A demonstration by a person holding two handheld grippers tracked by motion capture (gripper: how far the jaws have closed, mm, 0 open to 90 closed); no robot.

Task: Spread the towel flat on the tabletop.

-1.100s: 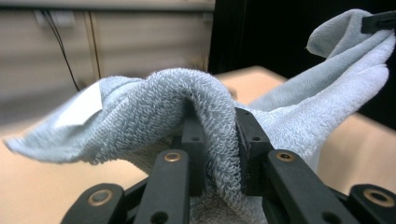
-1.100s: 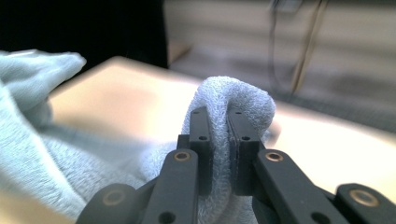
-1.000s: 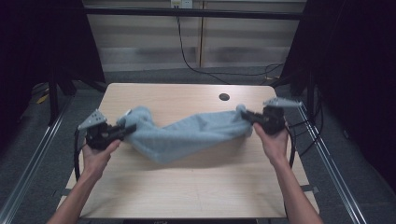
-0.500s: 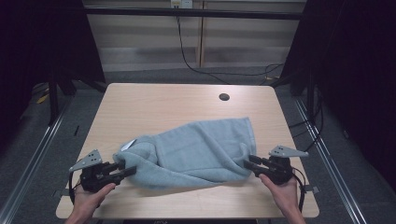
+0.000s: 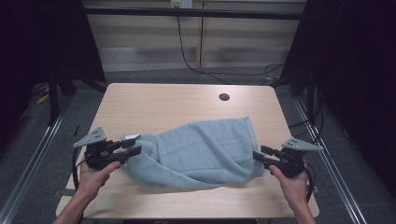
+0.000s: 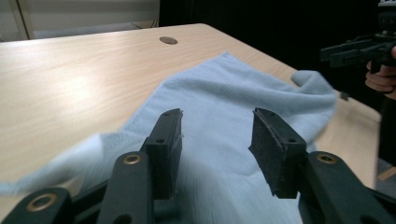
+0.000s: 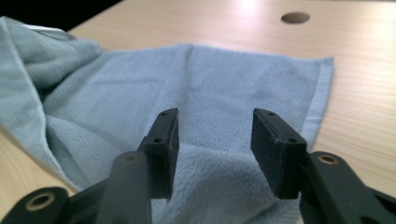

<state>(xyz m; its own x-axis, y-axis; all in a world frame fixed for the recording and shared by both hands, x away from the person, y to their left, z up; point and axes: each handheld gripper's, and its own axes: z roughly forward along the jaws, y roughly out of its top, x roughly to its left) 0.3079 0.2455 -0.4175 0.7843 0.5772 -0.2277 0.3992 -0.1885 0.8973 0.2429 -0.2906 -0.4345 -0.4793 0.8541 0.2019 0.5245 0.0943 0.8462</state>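
On the surface (image 5: pixel 154 100) the towel (image 5: pixel 205 151) is laid half-folded, and both the left tongs (image 5: pixel 133 145) and right tongs (image 5: pixel 258 155), just opened, are held apart, releasing it.

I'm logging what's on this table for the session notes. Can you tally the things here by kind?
Towels, grey-blue: 1, the towel lying rumpled on the table
Handheld grippers, black: 2, the left gripper and the right gripper, both open at the towel's ends
Round holes in the tabletop: 1, the hole
Total: 4
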